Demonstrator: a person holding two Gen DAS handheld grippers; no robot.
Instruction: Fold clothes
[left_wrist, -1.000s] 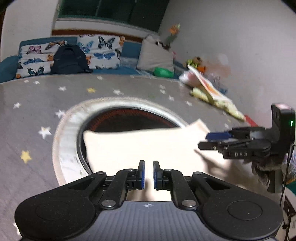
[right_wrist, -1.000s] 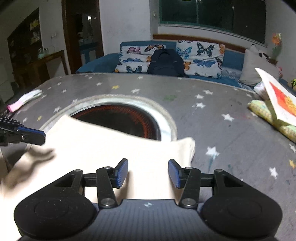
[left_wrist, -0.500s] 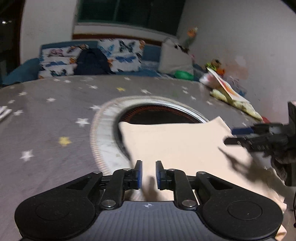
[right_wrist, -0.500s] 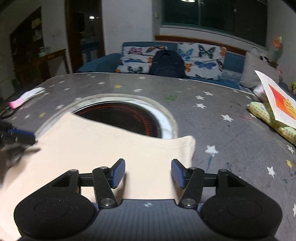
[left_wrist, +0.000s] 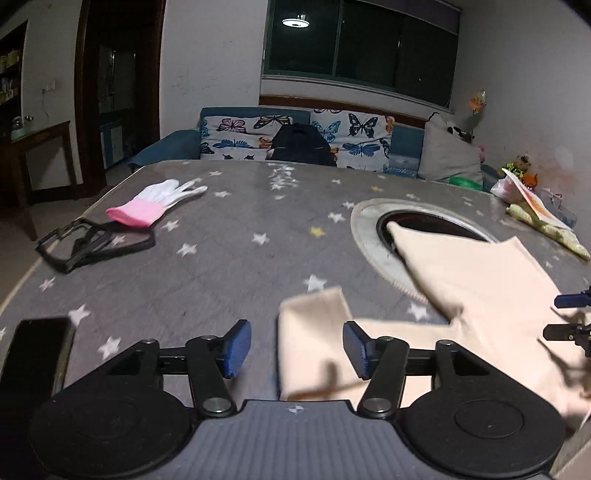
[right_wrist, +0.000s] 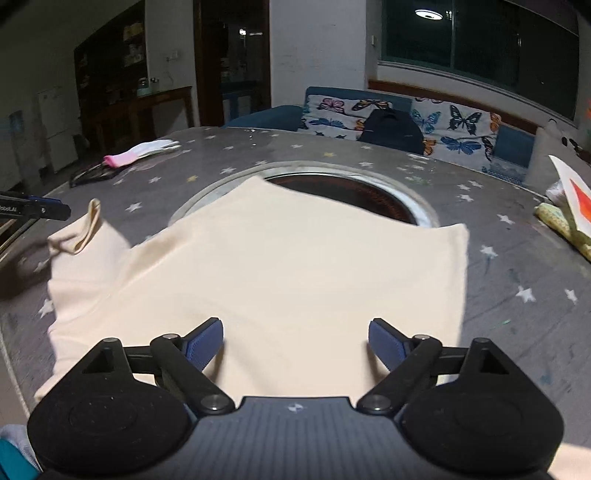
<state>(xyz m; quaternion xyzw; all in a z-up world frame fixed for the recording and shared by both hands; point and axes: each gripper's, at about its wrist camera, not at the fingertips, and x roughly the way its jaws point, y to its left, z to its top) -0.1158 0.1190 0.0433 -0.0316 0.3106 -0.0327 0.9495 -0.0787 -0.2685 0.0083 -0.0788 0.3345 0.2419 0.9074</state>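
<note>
Your left tool (left_wrist: 291, 345) is opening over the near-left sleeve (left_wrist: 314, 332) of the cream shirt (left_wrist: 491, 284), its pads clear of the cloth; let them part fully before you draw back so nothing drags. Your right tool (right_wrist: 295, 343), seen from its own wrist, is spreading wide above the shirt's (right_wrist: 280, 266) near hem on the starry surface (right_wrist: 517, 266), holding nothing; take the next fold edge squarely.

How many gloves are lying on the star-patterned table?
1. A single white glove with a pink cuff lies toward the far left of the table, just beyond a black frame. A second could sit outside both views.
</note>
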